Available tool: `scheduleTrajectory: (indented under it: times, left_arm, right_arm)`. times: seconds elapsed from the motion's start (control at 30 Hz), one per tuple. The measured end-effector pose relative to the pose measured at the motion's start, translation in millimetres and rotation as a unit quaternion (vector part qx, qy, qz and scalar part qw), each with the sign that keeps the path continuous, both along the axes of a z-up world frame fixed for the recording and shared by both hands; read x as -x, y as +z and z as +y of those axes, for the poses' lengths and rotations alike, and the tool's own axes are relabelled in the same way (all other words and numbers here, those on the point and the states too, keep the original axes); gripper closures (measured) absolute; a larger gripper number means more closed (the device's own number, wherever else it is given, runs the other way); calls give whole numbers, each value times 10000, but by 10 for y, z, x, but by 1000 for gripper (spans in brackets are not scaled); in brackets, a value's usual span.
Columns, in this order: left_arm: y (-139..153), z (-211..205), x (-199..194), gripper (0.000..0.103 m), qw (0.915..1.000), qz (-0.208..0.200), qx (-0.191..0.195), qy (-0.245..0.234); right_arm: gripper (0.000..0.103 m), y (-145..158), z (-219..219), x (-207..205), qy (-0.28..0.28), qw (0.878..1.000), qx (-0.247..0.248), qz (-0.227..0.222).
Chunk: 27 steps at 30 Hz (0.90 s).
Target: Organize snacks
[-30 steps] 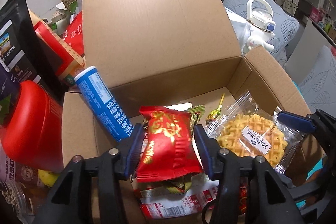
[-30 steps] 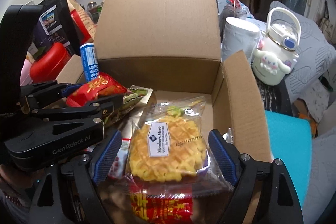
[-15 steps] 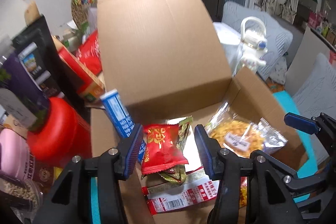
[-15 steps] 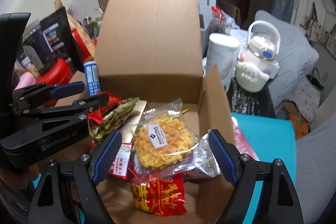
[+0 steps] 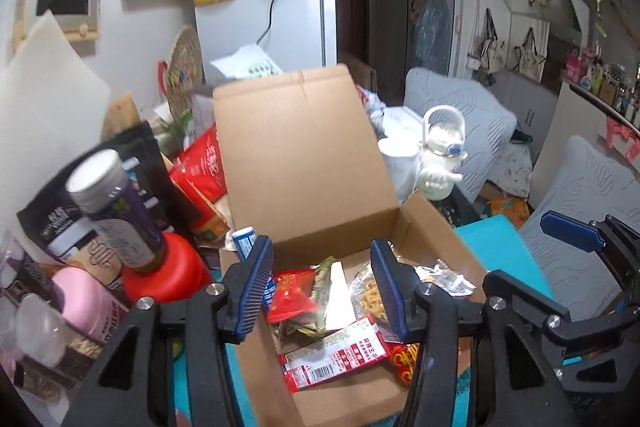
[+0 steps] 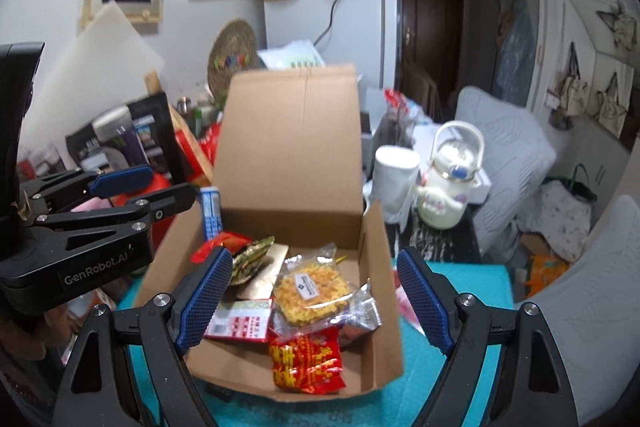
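An open cardboard box (image 5: 432, 227) (image 6: 376, 235) sits on a teal mat with its lid standing up at the back. Inside lie a red snack packet (image 5: 290, 293), a clear-wrapped waffle (image 6: 312, 287), a red and white packet (image 5: 340, 353) (image 6: 244, 319), a red and yellow packet (image 6: 306, 361) and a green packet (image 6: 252, 257). A blue and white tube (image 6: 211, 213) leans at the box's left wall. My left gripper (image 5: 322, 291) is open and empty above the box. My right gripper (image 6: 314, 301) is open and empty above the box.
Left of the box stand a red container (image 5: 168, 271), a purple bottle (image 5: 116, 211), a pink item (image 5: 86, 291) and black bags (image 6: 156, 135). A white cartoon kettle (image 6: 446, 183) and a white cup (image 6: 394, 175) stand to the right. Grey cushions (image 5: 576, 215) lie beyond.
Both grippers have let go of their snacks and pulled up and back from the box. The red packet and the waffle now lie inside it.
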<state>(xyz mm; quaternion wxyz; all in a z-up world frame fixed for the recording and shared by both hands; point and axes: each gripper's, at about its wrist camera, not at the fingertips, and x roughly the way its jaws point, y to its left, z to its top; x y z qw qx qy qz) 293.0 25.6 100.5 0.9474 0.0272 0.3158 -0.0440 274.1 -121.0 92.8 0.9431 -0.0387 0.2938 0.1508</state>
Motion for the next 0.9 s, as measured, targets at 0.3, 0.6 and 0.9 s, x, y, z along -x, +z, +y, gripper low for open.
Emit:
scheduleTrajectory:
  times: [0.3,0.6,0.9]
  left_arm:
    - [283,18,657,28,9983,-569,40,-136]
    - [325,60,1335,28,9953,-921,93,-280]
    - [143,67,1815,28,9957,-835,74,-400]
  right_arm:
    - [18,284,-58,602,-119,9981,-45,-600]
    - [14,287,-71,1202,-255,9944,16,-1025]
    - [9,88,-83,1648,-526,9942,-65,-933]
